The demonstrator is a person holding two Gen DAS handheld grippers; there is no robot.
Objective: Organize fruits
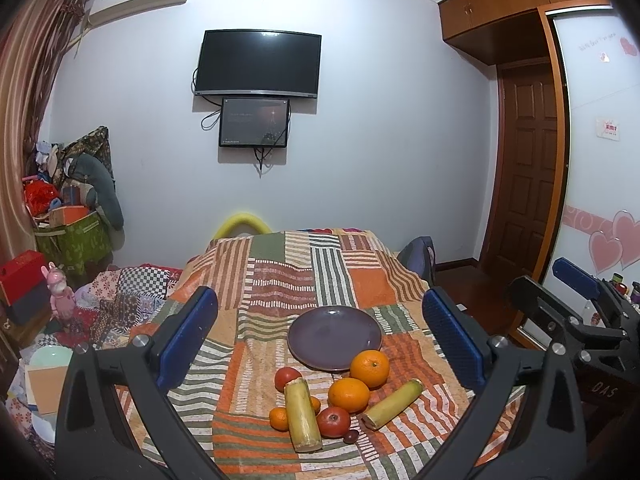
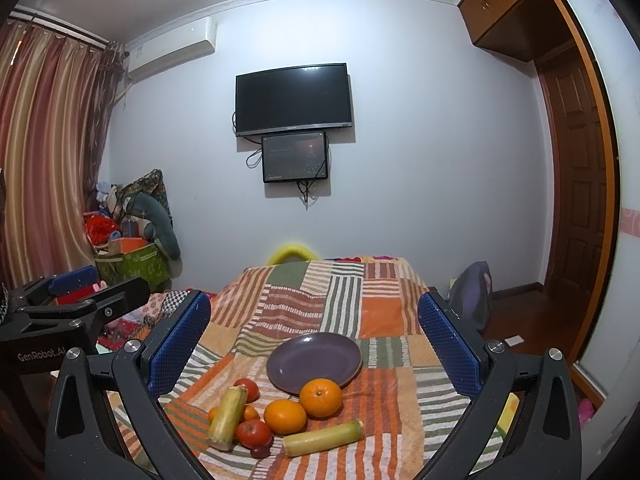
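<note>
An empty purple plate point(image 1: 334, 337) point(image 2: 313, 361) lies on a striped patchwork cloth. In front of it lie two oranges point(image 1: 369, 368) point(image 2: 321, 397), two red tomatoes point(image 1: 333, 421) point(image 2: 253, 432), two small tangerines point(image 1: 279, 418), a small dark fruit point(image 1: 351, 436) and two yellow-green cane pieces point(image 1: 302, 415) point(image 2: 323, 437). My left gripper point(image 1: 320, 344) is open and empty, held above and before the fruit pile. My right gripper point(image 2: 314, 352) is open and empty at a like distance. Each gripper shows at the edge of the other's view point(image 1: 576, 292) point(image 2: 80, 292).
The cloth-covered table point(image 1: 280, 264) stands before a white wall with a TV point(image 1: 258, 64). A green bin of clutter point(image 1: 74, 236) and a quilt with a pink toy point(image 1: 60, 296) lie left. A chair point(image 1: 420, 256) and wooden door point(image 1: 528, 176) are right.
</note>
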